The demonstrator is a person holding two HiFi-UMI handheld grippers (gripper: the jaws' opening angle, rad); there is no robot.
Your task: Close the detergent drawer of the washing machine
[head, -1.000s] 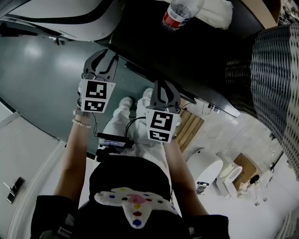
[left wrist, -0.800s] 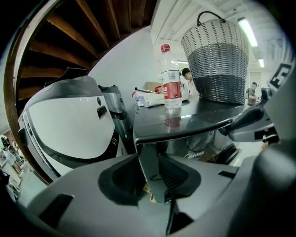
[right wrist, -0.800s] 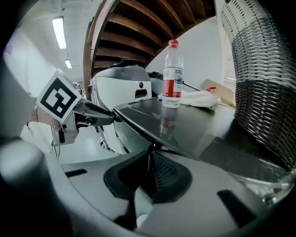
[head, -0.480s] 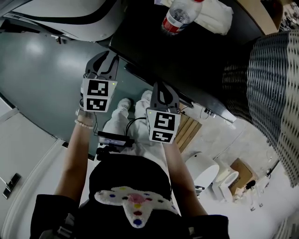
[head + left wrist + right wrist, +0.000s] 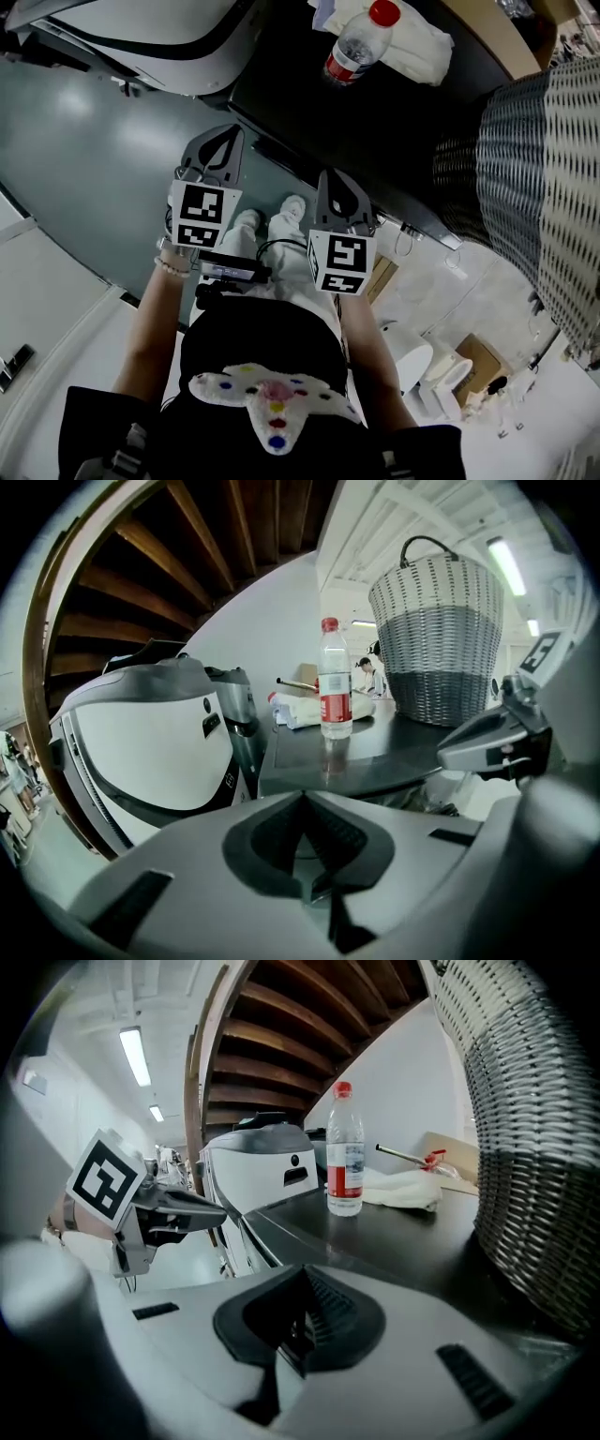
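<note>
In the head view, the left hand-held gripper [image 5: 228, 137] and the right hand-held gripper [image 5: 331, 180] both sit higher in the frame than a second ago, closer to the edge of the dark surface [image 5: 375, 131] that carries the water bottle [image 5: 356, 42] and the wicker basket [image 5: 534, 169]. The left jaws, wide apart before, now meet in a point. In the left gripper view those jaws [image 5: 302, 797] are pressed together with nothing between them, and the white appliance [image 5: 141, 752] stands beyond, to the left. In the right gripper view the jaws [image 5: 302, 1271] are likewise fully together and empty. No view shows the detergent drawer clearly enough to place it. Closed, empty tips likely suit a push, so the closing seems not yet begun.
</note>
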